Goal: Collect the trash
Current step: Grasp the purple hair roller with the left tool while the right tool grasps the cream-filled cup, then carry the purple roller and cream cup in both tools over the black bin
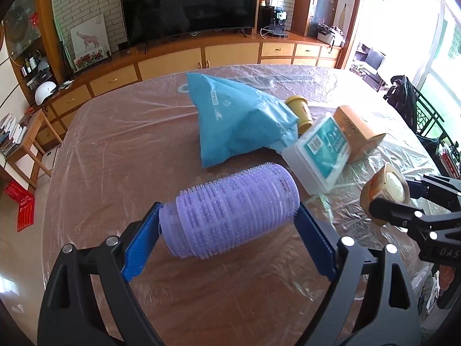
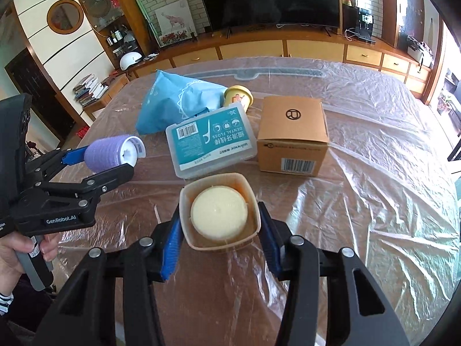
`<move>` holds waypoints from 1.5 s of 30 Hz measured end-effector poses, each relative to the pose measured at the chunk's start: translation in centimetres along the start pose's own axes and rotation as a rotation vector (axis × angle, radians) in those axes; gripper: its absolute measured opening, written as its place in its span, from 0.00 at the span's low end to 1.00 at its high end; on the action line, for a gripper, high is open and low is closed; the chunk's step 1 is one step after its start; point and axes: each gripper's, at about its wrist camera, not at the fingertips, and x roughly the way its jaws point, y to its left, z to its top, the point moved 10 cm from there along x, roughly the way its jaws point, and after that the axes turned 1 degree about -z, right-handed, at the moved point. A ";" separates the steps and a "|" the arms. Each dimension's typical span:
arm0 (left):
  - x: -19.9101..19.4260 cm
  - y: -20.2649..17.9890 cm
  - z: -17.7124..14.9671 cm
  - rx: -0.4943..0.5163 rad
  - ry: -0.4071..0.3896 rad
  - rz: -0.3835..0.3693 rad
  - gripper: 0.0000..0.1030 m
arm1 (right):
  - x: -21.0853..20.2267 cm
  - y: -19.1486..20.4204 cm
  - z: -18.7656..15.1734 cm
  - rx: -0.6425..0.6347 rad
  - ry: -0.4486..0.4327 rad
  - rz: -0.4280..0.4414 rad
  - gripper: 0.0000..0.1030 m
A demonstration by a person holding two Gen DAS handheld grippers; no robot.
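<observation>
My left gripper (image 1: 229, 207) is shut on a purple hair roller (image 1: 236, 210), its blue pads pressing on the roller's two ends above the table. In the right wrist view the same gripper (image 2: 106, 160) and roller (image 2: 109, 155) appear at the left, held by a person's hand (image 2: 14, 256). My right gripper (image 2: 219, 213) is shut on a small beige plastic cup (image 2: 219, 210) with a cream round base facing the camera, the pads squeezing its sides. The left wrist view shows that cup (image 1: 386, 190) in the right gripper (image 1: 396, 193) at the right edge.
On the plastic-covered table (image 2: 374, 187) lie a blue mailer bag (image 2: 178, 103), a teal dental floss box (image 2: 210, 141), a brown cardboard box (image 2: 291, 135) and a yellow cup (image 2: 239, 95). A TV cabinet (image 1: 173, 66) stands behind the table.
</observation>
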 end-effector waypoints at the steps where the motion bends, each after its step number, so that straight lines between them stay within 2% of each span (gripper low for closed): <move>1: -0.2 -0.1 -0.1 0.002 -0.001 -0.001 0.88 | -0.1 -0.1 -0.2 -0.002 0.000 0.001 0.46; 29: -7.1 -6.0 -5.0 0.074 -0.058 -0.033 0.88 | -6.7 0.2 -3.1 -0.019 -0.057 0.035 0.46; 33: -8.0 -7.0 -6.2 0.091 -0.058 -0.042 0.88 | -7.5 0.4 -4.1 -0.025 -0.056 0.043 0.44; 35: -8.3 -7.0 -6.6 0.092 -0.054 -0.047 0.88 | -7.8 0.5 -4.5 -0.034 -0.056 0.050 0.39; 39: -8.3 -7.3 -7.6 0.095 -0.044 -0.046 0.88 | -6.3 0.5 -5.4 -0.076 -0.032 0.014 0.38; 40: -8.2 -7.3 -7.7 0.089 -0.042 -0.045 0.88 | -5.4 0.1 -5.8 -0.095 -0.023 -0.023 0.38; 41: -8.2 -7.2 -7.8 0.081 -0.039 -0.047 0.88 | -4.8 -0.1 -6.1 -0.099 -0.004 -0.044 0.39; 43: -8.2 -6.9 -7.9 0.069 -0.038 -0.046 0.88 | -4.6 -0.1 -6.6 -0.072 0.013 -0.017 0.42; 44: -8.3 -6.8 -7.9 0.067 -0.039 -0.044 0.88 | -4.8 -0.1 -6.9 -0.072 0.014 -0.020 0.46; 45: -8.4 -6.7 -8.0 0.063 -0.041 -0.045 0.88 | -5.1 -0.1 -7.1 -0.072 0.013 -0.021 0.57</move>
